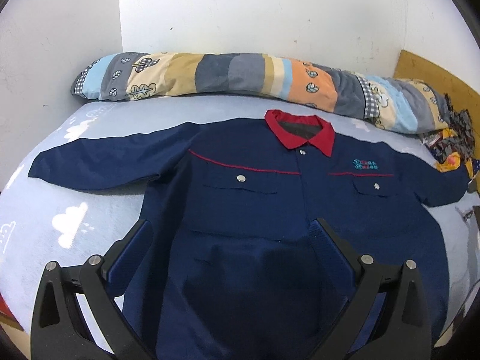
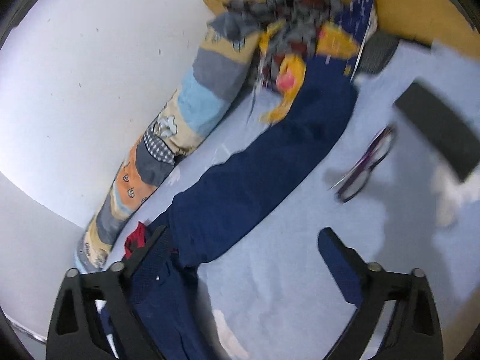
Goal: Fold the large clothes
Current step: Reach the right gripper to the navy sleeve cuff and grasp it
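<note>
A: Any writing on the jacket [image 1: 270, 198]?
B: Teal embroidery below its red collar [image 1: 303, 130], too small to read. Smooth navy cloth, metal snaps, flat on the bed [image 1: 45, 219].
A: Claws?
B: Left claw [image 1: 231, 234] gapes empty over the jacket's hem; right claw [image 2: 243, 240] gapes empty beside its sleeve [image 2: 270, 156].

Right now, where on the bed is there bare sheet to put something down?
Bare sheet lies below the jacket's left-view sleeve, and also between the other sleeve and the glasses. Crowded: the clothes pile by the headboard.
</note>
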{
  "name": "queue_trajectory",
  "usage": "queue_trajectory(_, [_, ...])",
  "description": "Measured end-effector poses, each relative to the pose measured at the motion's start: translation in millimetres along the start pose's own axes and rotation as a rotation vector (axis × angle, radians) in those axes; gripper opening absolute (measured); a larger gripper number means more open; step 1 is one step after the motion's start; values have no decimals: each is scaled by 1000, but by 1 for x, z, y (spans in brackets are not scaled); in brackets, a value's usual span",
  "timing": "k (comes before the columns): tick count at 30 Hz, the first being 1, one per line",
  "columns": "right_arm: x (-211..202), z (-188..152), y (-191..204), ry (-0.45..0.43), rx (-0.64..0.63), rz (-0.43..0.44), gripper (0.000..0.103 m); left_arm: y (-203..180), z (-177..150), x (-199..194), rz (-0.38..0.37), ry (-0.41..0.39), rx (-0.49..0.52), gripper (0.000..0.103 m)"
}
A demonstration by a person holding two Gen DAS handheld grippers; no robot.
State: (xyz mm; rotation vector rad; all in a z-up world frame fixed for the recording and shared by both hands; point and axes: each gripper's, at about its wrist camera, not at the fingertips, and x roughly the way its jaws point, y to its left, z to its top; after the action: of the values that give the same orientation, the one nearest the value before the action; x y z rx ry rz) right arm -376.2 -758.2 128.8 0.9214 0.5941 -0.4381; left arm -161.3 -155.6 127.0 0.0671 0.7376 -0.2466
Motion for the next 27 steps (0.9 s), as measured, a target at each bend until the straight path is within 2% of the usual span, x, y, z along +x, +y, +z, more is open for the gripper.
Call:
queue_trajectory(3, [53, -8, 2, 35, -16, -14, 81, -5, -1, 6, 13, 13, 22, 103])
queue_trajectory(5, [90, -10, -1, 76, -21, -34, 62, -8, -2, 10, 22, 22, 30, 103])
queue_trajectory(6, [100, -10, -5, 89, -19, -44, 58, -8, -3, 11, 24, 25, 34, 103])
queue_trajectory(8, [121, -8, -20, 123, -12, -76, 38, -9, -3, 13, 33, 29, 40, 103])
queue_trajectory(12, [118, 12, -64, 73, -26, -195, 30, -11, -4, 13, 33, 29, 60, 103])
queue_trajectory(13, [112, 20, -77, 52, -18, -210, 21, -13, -4, 13, 34, 26, 68, 103])
queue_trajectory(14, [107, 28, -86, 36, -15, -224, 9, -14, -4, 13, 34, 28, 78, 103])
queue_trajectory(15, [101, 39, -96, 14, -16, -264, 5, -16, -5, 14, 33, 32, 87, 103])
queue_trajectory(16, [93, 52, -106, -12, -20, -308, 5, -18, -6, 16, 33, 36, 95, 103])
queue_trajectory(18, [79, 72, -123, -69, -8, -390, 14, -22, -7, 18, 33, 41, 107, 103])
queue_trajectory(19, [67, 88, -139, -113, 24, -423, 14, -24, -7, 18, 29, 43, 109, 103])
queue_trajectory(21, [57, 104, -157, -134, 72, -421, 15, -28, -8, 19, 25, 45, 121, 103])
queue_trajectory(22, [53, 112, -168, -131, 111, -366, 12, -31, -9, 20, 27, 45, 132, 103])
queue_trajectory(24, [50, 119, -174, -131, 156, -284, 21, -36, -11, 22, 31, 45, 156, 103])
queue_trajectory(26, [46, 121, -171, -153, 176, -197, 52, -41, -12, 25, 32, 51, 171, 103])
queue_trajectory(27, [45, 121, -170, -166, 189, -143, 58, -43, -12, 26, 31, 52, 174, 103])
